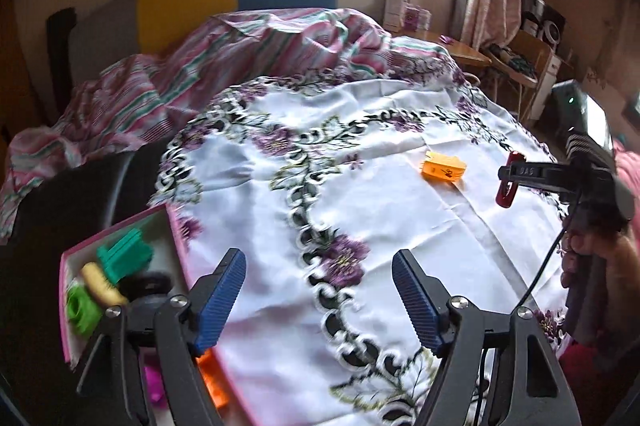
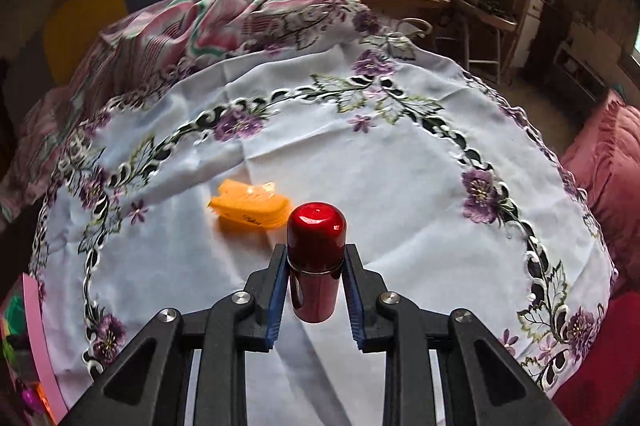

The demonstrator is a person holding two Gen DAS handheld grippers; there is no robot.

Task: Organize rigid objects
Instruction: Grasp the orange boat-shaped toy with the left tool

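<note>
grippers differ in state. the right gripper (image 2: 316, 266) is clamped on a red capsule-shaped container (image 2: 316, 258), blue pads pressing both of its sides, and holds it clear above the embroidered white cloth (image 2: 400, 194) covering the worktop (the same container (image 1: 509, 180) shows at the right of the left wrist view, held at its middle). the left gripper (image 1: 320, 290) has its jaws wide apart with nothing between them, over the cloth's near edge. an orange block (image 2: 250, 204) lies on the cloth just beyond and left of the red container, not touching it. a pink-rimmed box (image 1: 120, 226) sits at the left edge, holding a teal piece (image 1: 126, 256), a green piece (image 1: 80, 308) and a tan piece (image 1: 100, 284).
</note>
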